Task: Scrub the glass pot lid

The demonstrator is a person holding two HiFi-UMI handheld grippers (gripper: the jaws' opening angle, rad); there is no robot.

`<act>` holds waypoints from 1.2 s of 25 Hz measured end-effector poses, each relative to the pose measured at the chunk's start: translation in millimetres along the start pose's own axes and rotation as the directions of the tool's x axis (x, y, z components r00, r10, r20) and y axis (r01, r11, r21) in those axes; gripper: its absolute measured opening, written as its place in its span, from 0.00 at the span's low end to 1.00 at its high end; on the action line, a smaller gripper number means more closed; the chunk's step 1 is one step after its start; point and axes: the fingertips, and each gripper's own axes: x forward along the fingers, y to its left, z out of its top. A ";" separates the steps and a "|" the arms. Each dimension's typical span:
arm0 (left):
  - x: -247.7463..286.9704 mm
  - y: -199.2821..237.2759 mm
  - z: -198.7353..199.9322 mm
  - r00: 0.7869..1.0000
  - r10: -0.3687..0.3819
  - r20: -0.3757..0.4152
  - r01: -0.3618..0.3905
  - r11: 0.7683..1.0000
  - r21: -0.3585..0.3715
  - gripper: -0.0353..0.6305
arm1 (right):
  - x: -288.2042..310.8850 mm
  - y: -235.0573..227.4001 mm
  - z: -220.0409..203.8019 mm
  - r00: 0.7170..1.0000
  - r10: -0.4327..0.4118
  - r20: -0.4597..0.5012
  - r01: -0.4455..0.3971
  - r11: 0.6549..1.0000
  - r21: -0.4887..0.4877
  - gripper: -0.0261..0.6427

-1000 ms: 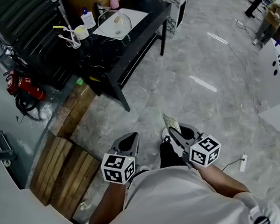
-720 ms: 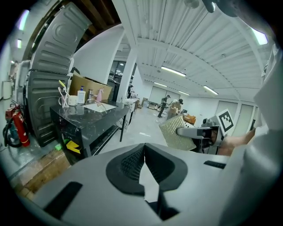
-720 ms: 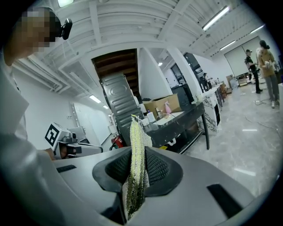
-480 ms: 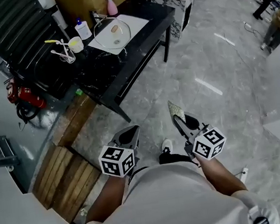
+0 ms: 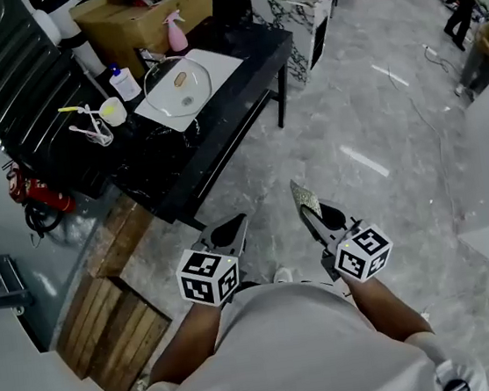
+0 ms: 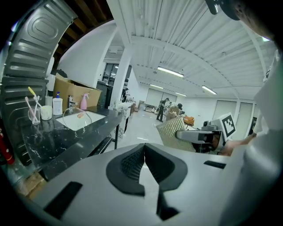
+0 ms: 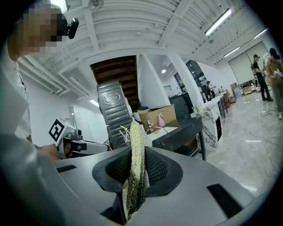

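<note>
lid [image 5: 180, 85] sits on the table [image 5: 170, 164] at eleven o'clock, nearer than a second ago as i walk up; left gripper [image 5: 229, 229] jaws together, empty; right gripper [image 5: 310, 209] clamps the pad [image 5: 303, 197]; scrubbing not begun

The left tongs [image 5: 229, 230] and the right tongs [image 5: 309, 212] are held low before the torso [image 5: 290, 353], side by side and apart, pointed forward. The left jaws are pressed together with nothing between them. The right jaws are clamped on a scrubbing pad [image 7: 135, 170], gripped edge-on. The left forearm [image 5: 187, 343] and the right forearm [image 5: 379, 308] are kept bent.
</note>
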 end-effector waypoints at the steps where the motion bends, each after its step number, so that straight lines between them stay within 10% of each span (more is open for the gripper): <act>1: 6.4 -2.4 2.2 1.000 -0.003 -0.002 0.003 1.000 0.001 0.08 | 1.8 -5.2 2.5 1.000 0.003 0.000 -0.003 1.000 0.002 0.16; 18: 99.4 34.1 21.8 0.998 -0.042 -0.049 0.042 0.999 -0.008 0.08 | 54.9 -70.2 6.2 0.997 0.021 -0.076 -0.021 1.000 -0.002 0.16; 30: 180.0 164.6 105.3 1.000 0.020 0.021 -0.018 0.997 -0.073 0.08 | 195.7 -122.6 73.3 0.983 0.075 -0.165 -0.095 0.989 -0.116 0.16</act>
